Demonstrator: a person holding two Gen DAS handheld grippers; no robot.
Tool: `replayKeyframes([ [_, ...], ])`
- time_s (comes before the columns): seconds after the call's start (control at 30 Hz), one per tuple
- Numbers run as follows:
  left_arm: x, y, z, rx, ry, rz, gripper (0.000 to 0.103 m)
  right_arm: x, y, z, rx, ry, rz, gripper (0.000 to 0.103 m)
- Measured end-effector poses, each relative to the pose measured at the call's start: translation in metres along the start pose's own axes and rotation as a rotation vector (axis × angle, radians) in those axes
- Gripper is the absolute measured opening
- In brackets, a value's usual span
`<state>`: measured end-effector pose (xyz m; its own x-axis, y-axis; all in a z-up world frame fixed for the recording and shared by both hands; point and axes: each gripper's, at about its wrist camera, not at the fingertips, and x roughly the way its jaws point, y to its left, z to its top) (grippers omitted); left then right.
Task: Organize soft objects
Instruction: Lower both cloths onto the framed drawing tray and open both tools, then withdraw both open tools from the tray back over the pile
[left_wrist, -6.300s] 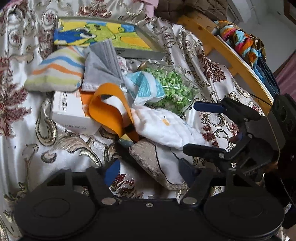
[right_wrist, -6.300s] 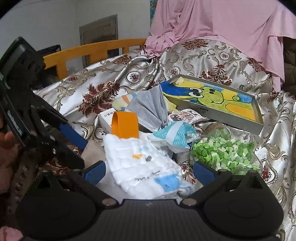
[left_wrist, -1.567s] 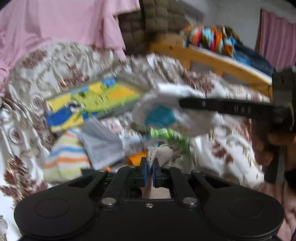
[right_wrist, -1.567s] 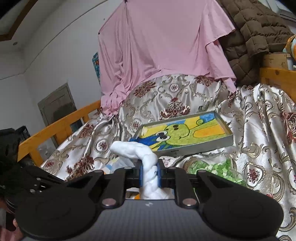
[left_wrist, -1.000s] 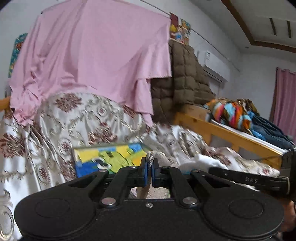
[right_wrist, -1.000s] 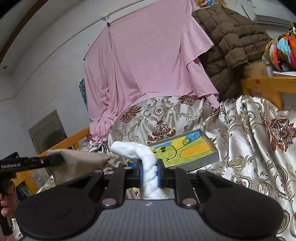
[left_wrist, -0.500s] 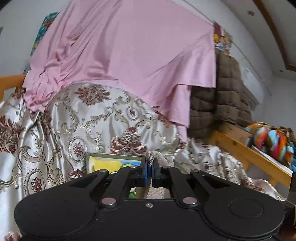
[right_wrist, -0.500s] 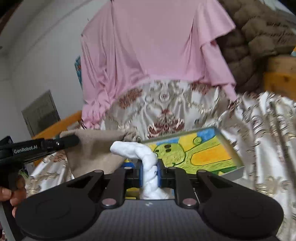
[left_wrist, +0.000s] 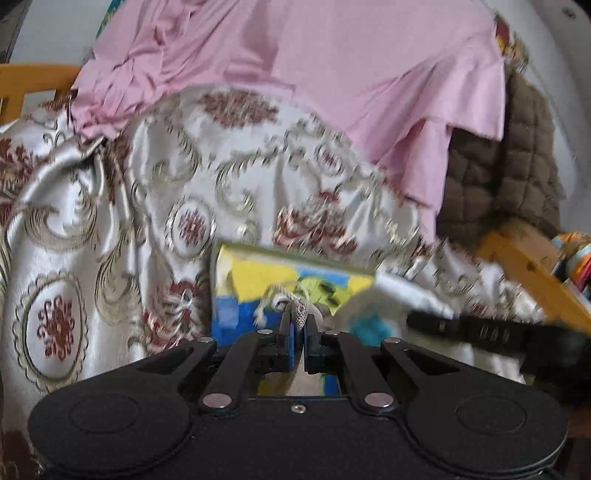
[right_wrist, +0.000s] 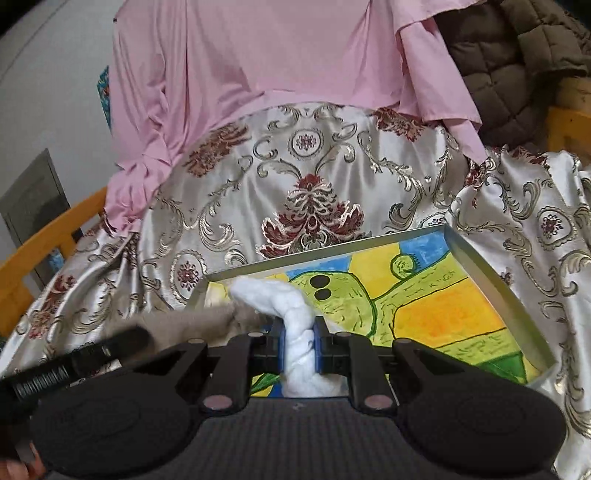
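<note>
The left gripper (left_wrist: 299, 334) was clamped tight on a bunched edge of a beige cloth pouch (left_wrist: 298, 318), and the right gripper (right_wrist: 298, 341) was pinched on a fold of a white padded cloth (right_wrist: 284, 306). Both soft items hung in front of a shallow tray (right_wrist: 491, 273) lined with a bright cartoon drawing, which lay on a bed draped in a shiny patterned bedspread (right_wrist: 310, 177). Held side by side just over the tray's near-left corner, they appeared ready to be set down inside it, probably as the collecting spot.
</note>
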<state>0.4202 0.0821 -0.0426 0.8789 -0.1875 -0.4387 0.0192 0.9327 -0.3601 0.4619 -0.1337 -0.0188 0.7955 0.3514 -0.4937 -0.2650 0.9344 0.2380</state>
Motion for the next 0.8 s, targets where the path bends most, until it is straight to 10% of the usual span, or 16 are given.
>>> replayKeyframes([
  [0.33,0.002,0.001,-0.002,0.009,0.062,0.029,0.012,0.02,0.013,-0.005,-0.041,0.082,0.017,0.033],
  [0.8,-0.079,-0.013,0.003,0.005,0.065,0.029,0.066,-0.056,0.011,0.004,-0.059,0.071,0.03,0.076],
])
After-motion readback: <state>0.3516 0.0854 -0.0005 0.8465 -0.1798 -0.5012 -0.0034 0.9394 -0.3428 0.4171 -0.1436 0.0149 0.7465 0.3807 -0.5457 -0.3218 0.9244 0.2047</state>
